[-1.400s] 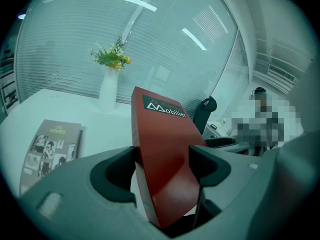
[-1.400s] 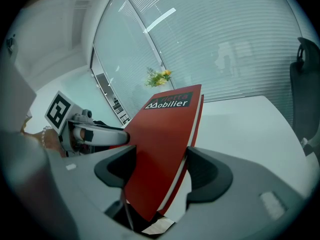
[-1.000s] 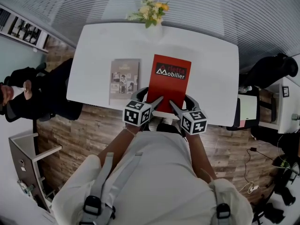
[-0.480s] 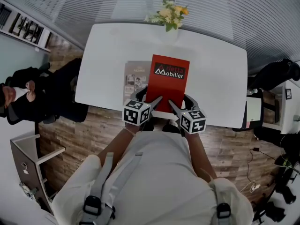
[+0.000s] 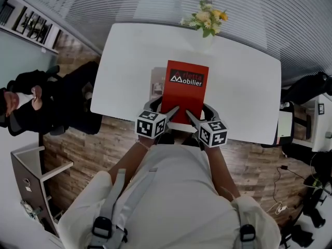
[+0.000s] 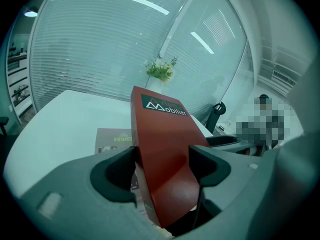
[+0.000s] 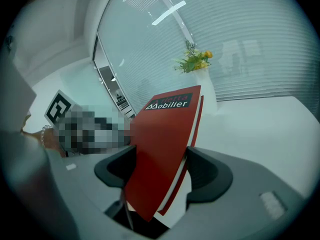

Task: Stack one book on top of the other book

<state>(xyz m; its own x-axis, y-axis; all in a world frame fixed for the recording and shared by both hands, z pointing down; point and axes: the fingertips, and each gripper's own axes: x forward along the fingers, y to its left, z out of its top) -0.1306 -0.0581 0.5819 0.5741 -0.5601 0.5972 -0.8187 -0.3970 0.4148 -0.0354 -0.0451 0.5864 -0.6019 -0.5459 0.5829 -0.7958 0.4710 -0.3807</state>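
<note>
A red book (image 5: 185, 90) printed "Mobilier" hangs above the white table (image 5: 129, 61), cover up and tilted, with both grippers on its near edge. My left gripper (image 5: 163, 108) is shut on its near left corner and my right gripper (image 5: 199, 111) on its near right corner. In the left gripper view the red book (image 6: 162, 134) runs between the jaws of the left gripper (image 6: 162, 161). The right gripper view shows the same book (image 7: 165, 129) in the right gripper (image 7: 160, 166). A grey book (image 5: 155, 84) lies flat under it, only its left strip showing; the grey book (image 6: 112, 139) sits left of the jaws.
A vase of yellow and white flowers (image 5: 207, 22) stands at the table's far edge. A person in dark clothes (image 5: 31, 102) sits left of the table. A dark chair (image 5: 311, 87) is at the right, and a low shelf (image 5: 31, 175) at the near left.
Both grippers have carried the red book leftwards across the table. It now covers most of the grey book, which lay fully uncovered beside it a second ago.
</note>
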